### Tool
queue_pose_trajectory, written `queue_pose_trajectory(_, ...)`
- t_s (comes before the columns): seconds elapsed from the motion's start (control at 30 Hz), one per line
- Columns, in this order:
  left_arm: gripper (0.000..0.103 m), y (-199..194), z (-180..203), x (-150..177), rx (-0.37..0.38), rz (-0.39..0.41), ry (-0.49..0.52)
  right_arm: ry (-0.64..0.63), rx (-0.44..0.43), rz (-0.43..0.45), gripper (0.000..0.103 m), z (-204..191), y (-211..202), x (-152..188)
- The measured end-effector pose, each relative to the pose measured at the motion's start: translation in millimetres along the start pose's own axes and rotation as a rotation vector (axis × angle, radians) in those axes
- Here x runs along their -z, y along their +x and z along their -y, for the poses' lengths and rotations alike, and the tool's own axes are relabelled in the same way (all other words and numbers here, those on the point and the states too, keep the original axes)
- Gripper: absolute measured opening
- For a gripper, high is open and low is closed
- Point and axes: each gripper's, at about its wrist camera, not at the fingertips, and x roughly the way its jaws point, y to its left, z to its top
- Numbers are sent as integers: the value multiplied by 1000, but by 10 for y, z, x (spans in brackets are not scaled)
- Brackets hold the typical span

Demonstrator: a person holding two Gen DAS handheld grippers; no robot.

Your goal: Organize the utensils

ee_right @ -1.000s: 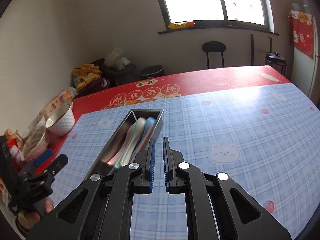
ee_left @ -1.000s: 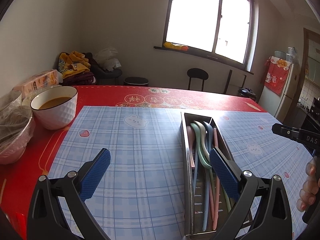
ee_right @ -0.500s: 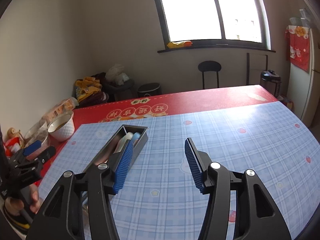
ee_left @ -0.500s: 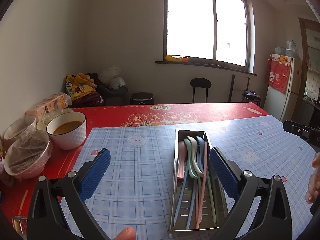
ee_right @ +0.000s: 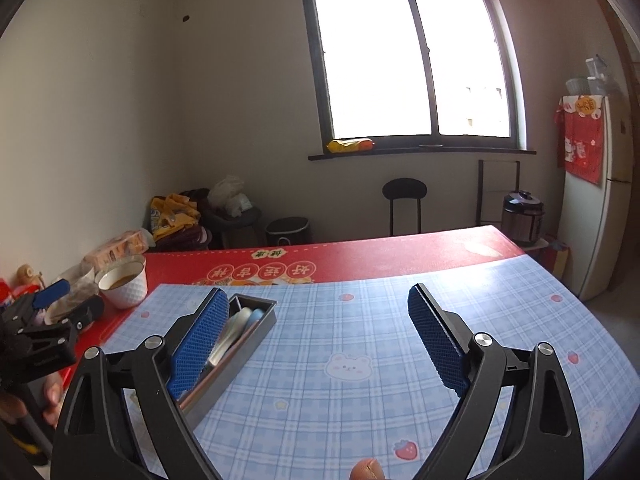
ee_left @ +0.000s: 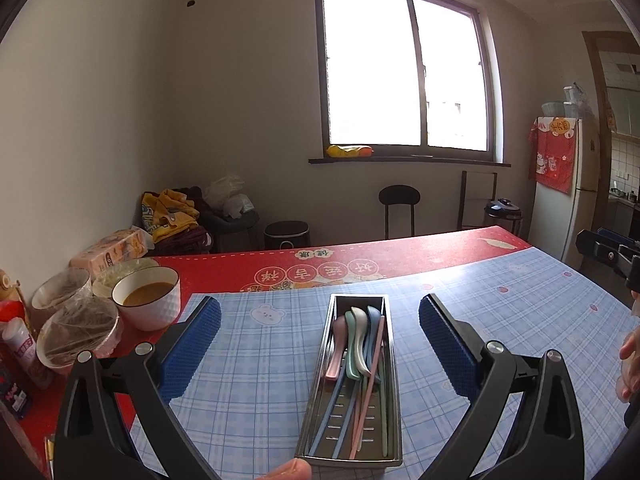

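A steel utensil tray lies lengthwise on the blue plaid mat. Inside it are several pastel spoons and chopsticks. My left gripper hovers above the tray's near end, open wide and holding nothing. In the right wrist view the tray sits to the lower left, partly behind the left finger. My right gripper is over bare mat to the tray's right; its jaws are opening, with nothing between them. Each gripper shows in the other's view: the right, the left.
A white bowl of brown liquid, film-covered bowls, a tissue pack and bottles crowd the table's left edge on the red cloth. A stool and a fridge stand beyond the table.
Both grippers have risen and drawn back, so the whole tray now shows in the left view. The right gripper's jaws went from shut to wide apart. The left gripper stayed open.
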Motion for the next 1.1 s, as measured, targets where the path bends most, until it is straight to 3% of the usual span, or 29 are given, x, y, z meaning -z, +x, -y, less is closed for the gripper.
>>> queue_pose_trajectory(0.4,97,-190,240,-88,1,31,40,8,25,33,88,127,-186,-3)
queue_pose_trajectory(1.1,97,-210,332,-115,0,38,54,3,45,48,88,154,-247,-12)
